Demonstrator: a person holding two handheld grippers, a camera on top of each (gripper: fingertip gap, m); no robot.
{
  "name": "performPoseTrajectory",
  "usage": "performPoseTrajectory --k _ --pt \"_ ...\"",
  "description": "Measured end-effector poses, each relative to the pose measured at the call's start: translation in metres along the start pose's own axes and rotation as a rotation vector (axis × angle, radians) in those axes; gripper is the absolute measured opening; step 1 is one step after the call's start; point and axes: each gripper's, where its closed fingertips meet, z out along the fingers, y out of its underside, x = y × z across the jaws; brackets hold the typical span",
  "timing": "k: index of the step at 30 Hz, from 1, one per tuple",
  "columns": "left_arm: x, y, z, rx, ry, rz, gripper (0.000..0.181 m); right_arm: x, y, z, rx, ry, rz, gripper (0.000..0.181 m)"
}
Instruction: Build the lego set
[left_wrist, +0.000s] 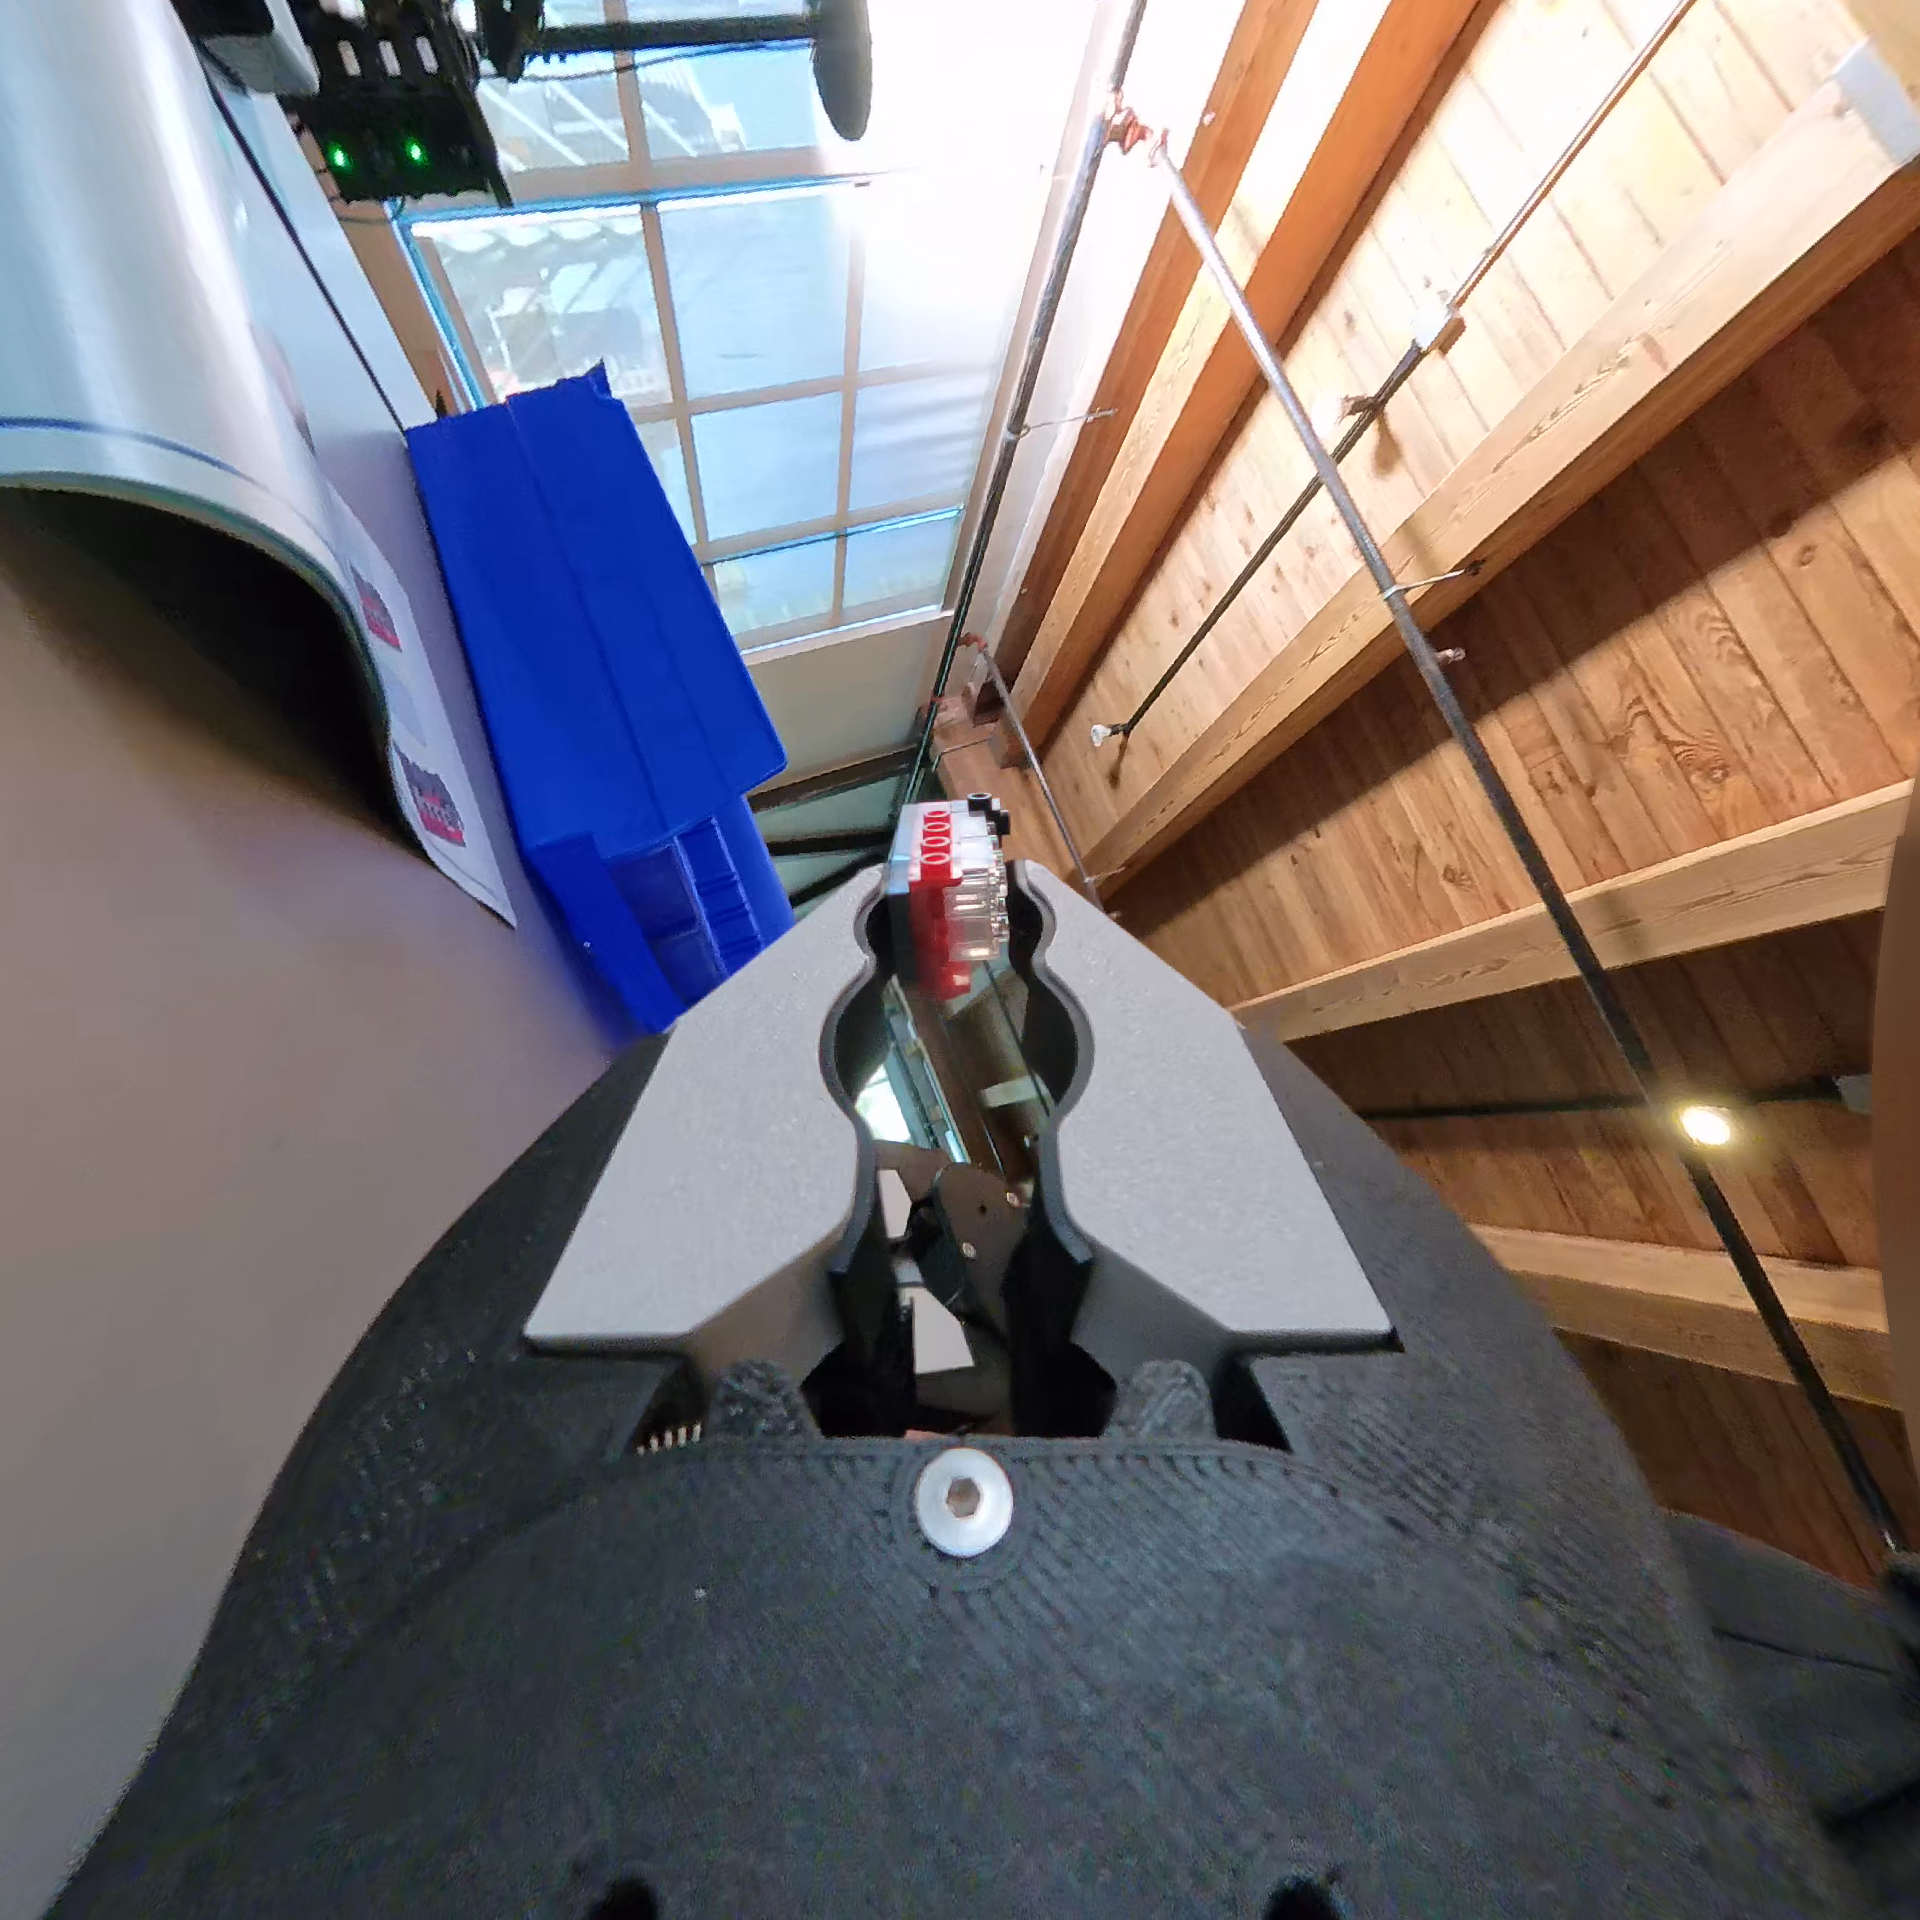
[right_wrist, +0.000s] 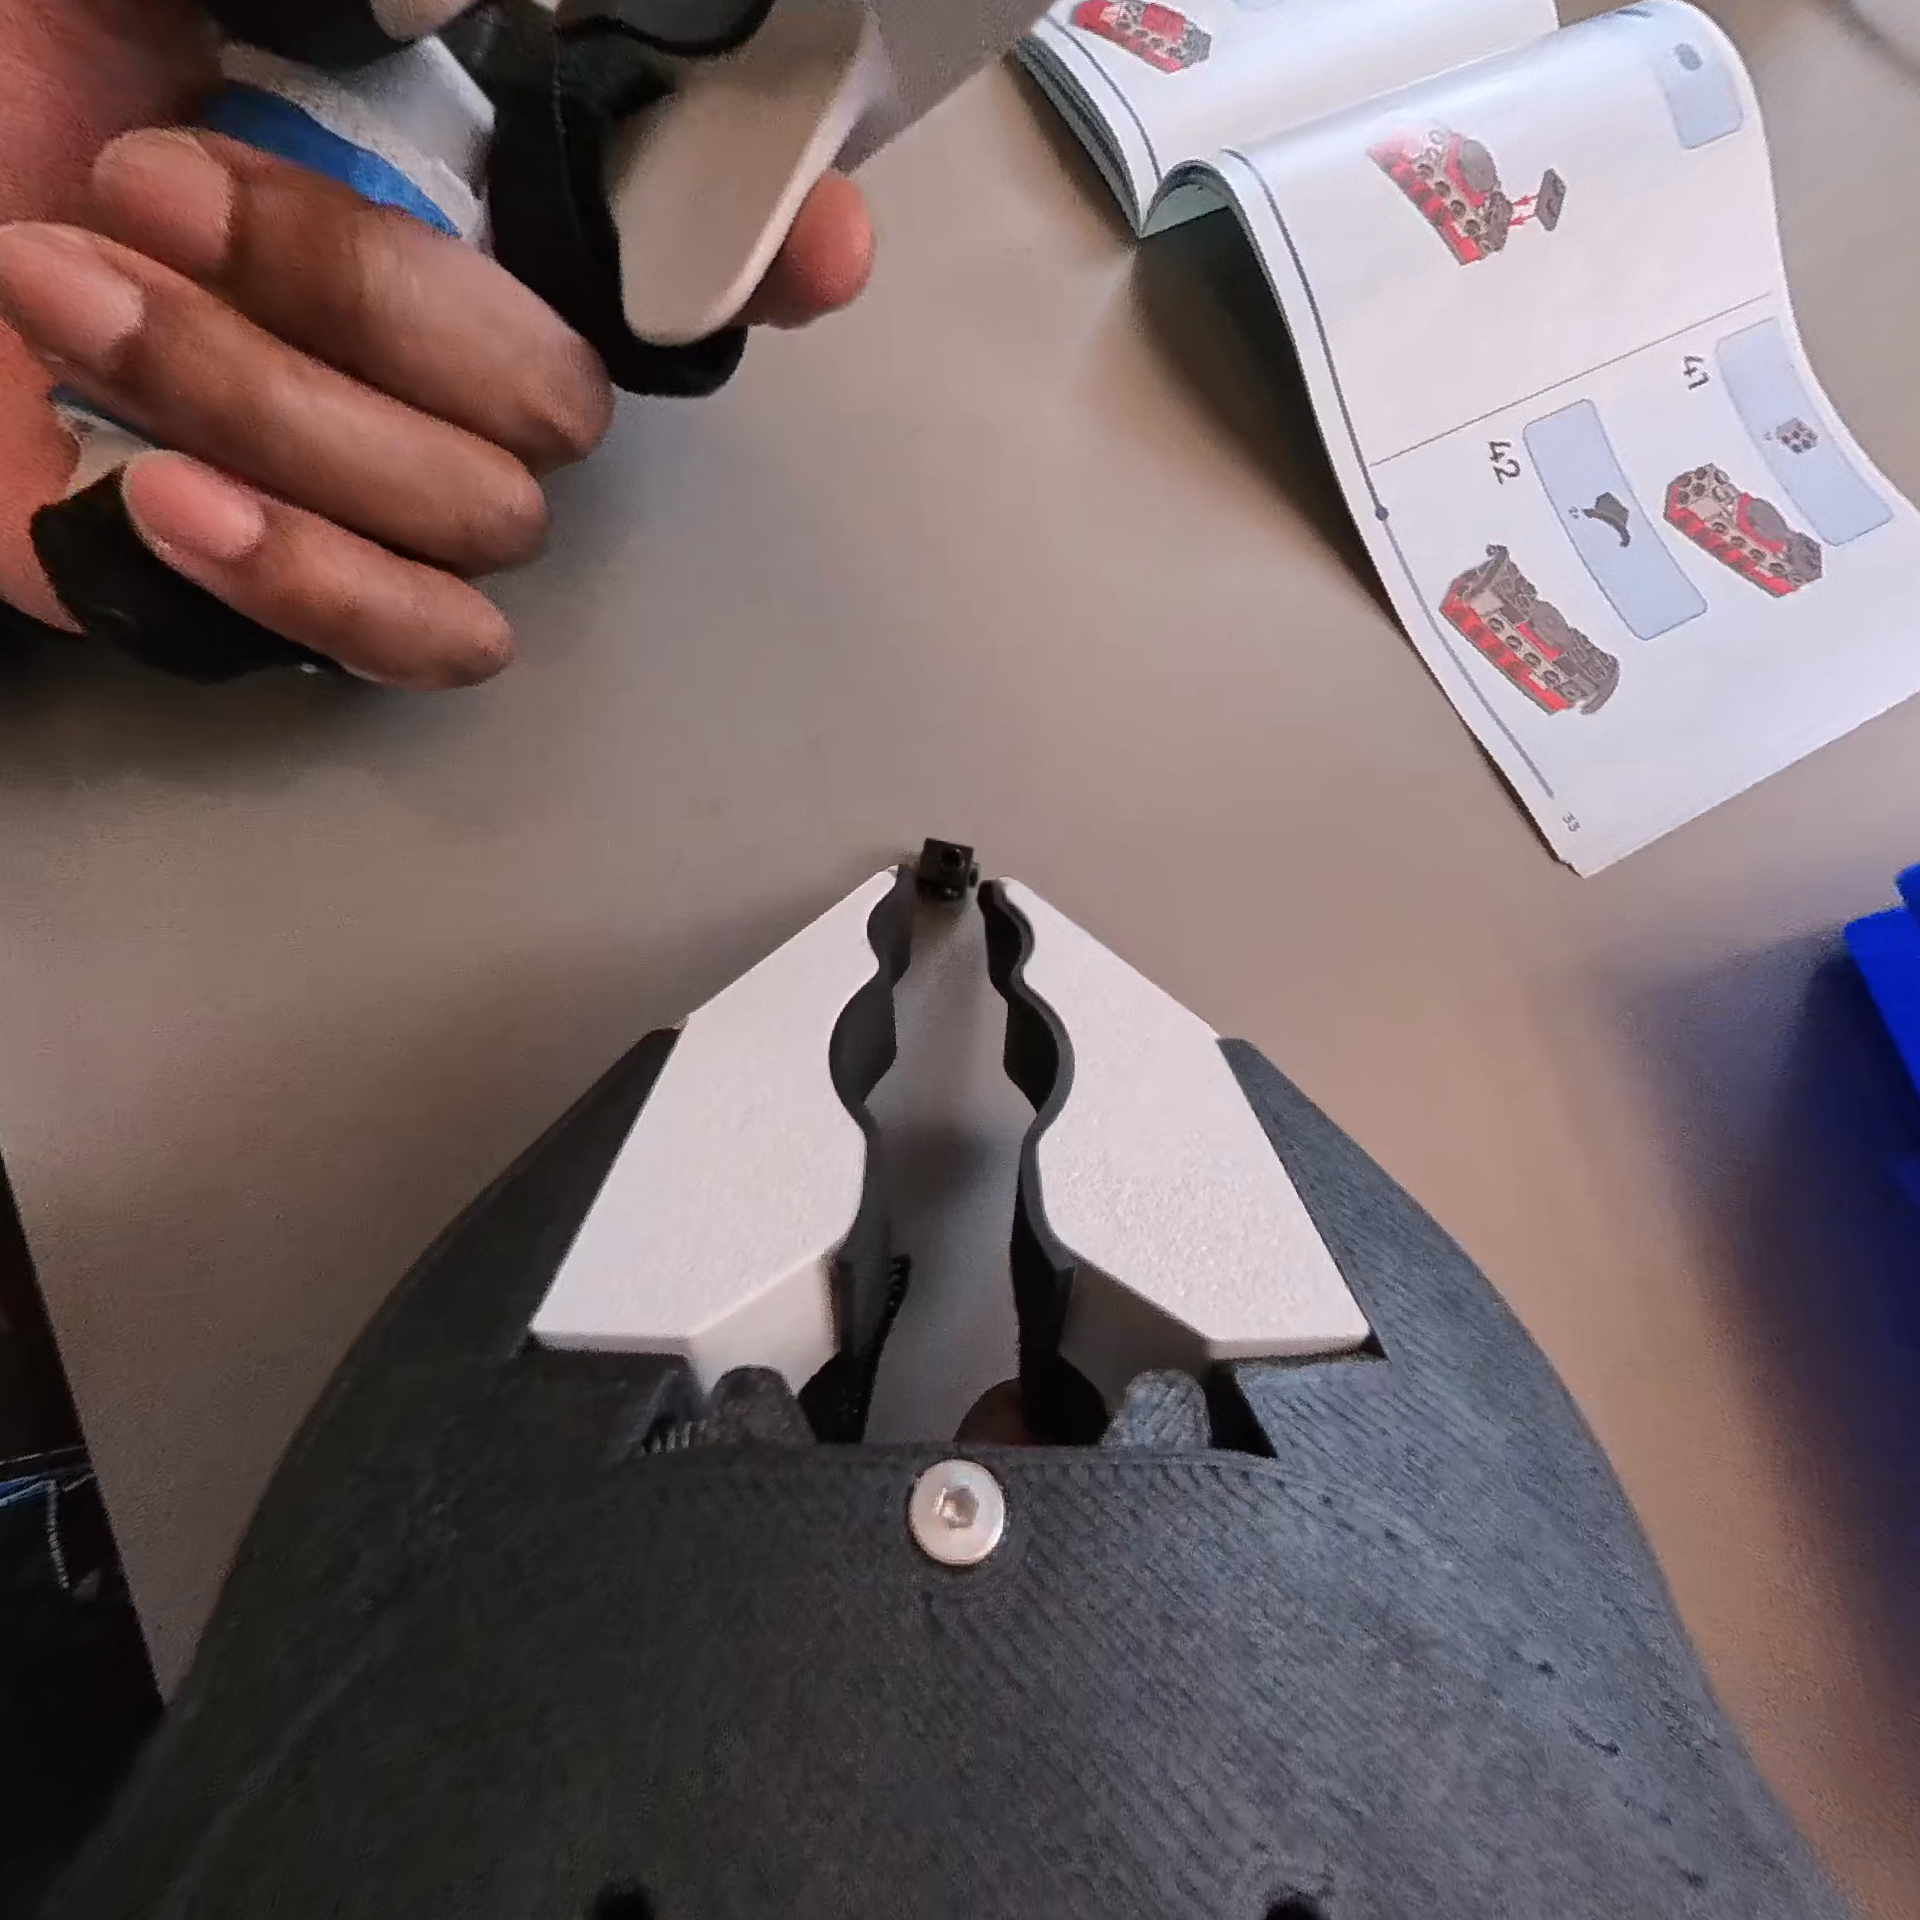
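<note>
Right gripper (right_wrist: 948, 891), frame centre: my jaws slightly parted around black piece (right_wrist: 945, 864) on worktop (right_wrist: 1039, 644); square up before squeezing. Left gripper (left_wrist: 951, 914): jaws clamped on red model (left_wrist: 948, 894).

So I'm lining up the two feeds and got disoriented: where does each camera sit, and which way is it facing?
Left wrist view: on the left gripper, tilted up toward ceiling beams and window; its fingers clamp the red lego assembly.
Right wrist view: on the right gripper, facing down at the table; its fingers bracket a small black piece; a hand shows upper left.
Shared: the instruction booklet and the blue bin.
</note>
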Motion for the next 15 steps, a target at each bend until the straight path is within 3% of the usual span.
performPoseTrajectory --k 8,15 --pt "-0.006 0.010 0.001 -0.070 -0.043 -0.030 0.020 0.004 -0.009 0.002 0.017 0.015 -0.075 0.010" --pt "-0.012 0.017 -0.002 -0.118 -0.085 -0.116 0.020 0.025 -0.054 -0.023 0.133 0.139 -0.449 0.010"
